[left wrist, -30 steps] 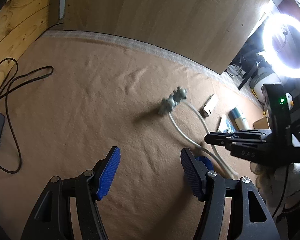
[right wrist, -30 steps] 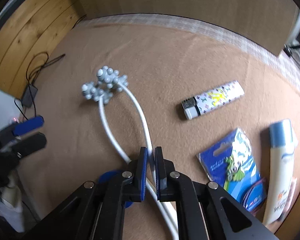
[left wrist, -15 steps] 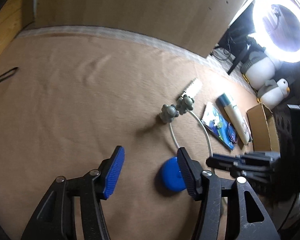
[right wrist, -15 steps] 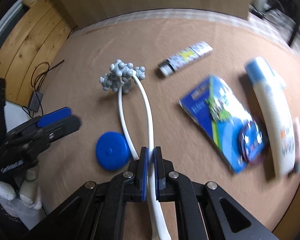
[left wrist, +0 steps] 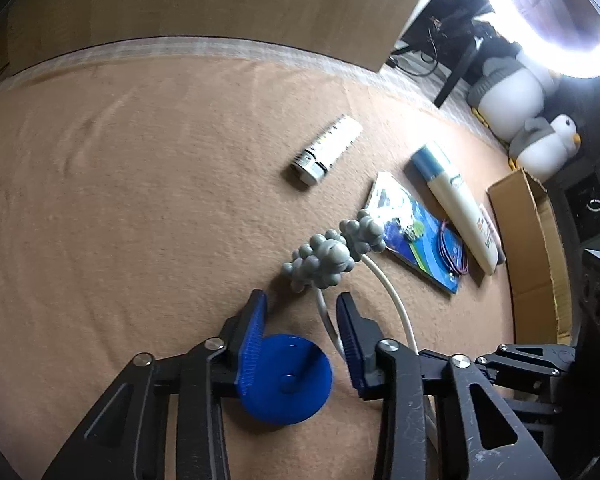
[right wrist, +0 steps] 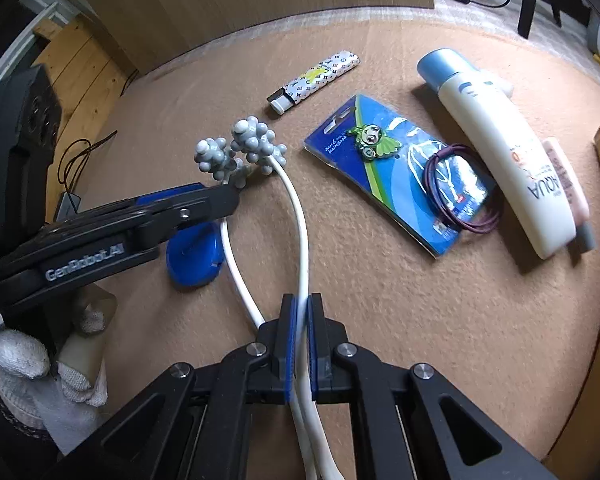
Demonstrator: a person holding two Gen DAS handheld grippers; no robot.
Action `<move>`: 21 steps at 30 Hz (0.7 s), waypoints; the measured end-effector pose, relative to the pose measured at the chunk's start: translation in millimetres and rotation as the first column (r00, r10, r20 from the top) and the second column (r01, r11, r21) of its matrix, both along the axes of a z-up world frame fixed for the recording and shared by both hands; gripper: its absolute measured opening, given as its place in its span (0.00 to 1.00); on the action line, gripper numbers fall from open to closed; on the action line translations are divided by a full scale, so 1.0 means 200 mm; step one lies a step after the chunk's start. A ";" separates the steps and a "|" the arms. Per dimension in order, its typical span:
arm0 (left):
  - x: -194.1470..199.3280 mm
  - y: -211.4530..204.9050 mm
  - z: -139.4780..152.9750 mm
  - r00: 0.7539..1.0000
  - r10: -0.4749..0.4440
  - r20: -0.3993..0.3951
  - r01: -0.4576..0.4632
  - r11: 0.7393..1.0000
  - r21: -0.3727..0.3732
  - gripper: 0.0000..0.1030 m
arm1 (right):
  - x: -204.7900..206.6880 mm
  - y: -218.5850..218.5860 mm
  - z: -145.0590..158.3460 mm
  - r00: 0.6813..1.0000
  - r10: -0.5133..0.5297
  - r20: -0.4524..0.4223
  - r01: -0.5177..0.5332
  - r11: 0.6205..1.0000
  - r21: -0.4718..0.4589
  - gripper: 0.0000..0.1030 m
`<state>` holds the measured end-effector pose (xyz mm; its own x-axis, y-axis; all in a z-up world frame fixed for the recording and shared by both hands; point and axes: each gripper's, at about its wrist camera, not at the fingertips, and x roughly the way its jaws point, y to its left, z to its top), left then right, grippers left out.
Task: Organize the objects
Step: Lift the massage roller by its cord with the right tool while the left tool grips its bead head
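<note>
Your right gripper [right wrist: 301, 340] clamps the white massager arm [right wrist: 300, 236]; your left gripper [left wrist: 300, 320], jaws closing, straddles its twin beside the blue disc [left wrist: 288, 380].

A ring light [left wrist: 548, 16] blazes at the upper right of the left wrist view, blown out to white glare, while the rest of that picture stays dim and brownish. The right wrist view is brighter and more even, with soft shadows beside the white tube [right wrist: 496, 148] and the blue card [right wrist: 400, 184]. Both fisheye pictures bend straight lines and darken to black at the corners; detail is slightly soft.
</note>
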<state>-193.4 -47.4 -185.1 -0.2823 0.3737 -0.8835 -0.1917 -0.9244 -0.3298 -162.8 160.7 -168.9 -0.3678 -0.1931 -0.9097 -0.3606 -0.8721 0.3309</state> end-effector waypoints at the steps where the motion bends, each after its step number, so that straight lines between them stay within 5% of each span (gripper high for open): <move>1: 0.00 0.02 0.00 1.000 -0.007 0.000 0.007 1.000 -0.001 0.34 | 0.01 0.00 0.00 1.000 -0.002 -0.002 0.002 1.000 0.003 0.05; 7: 0.00 0.06 -0.01 1.000 -0.027 0.011 0.027 1.000 0.008 0.11 | 0.02 -0.04 0.02 1.000 0.005 -0.011 -0.004 0.998 0.055 0.05; 21: 0.08 0.22 0.17 0.995 -0.065 -0.077 0.066 0.998 0.012 0.10 | 0.14 0.02 0.14 0.998 -0.025 -0.050 0.028 0.998 0.064 0.05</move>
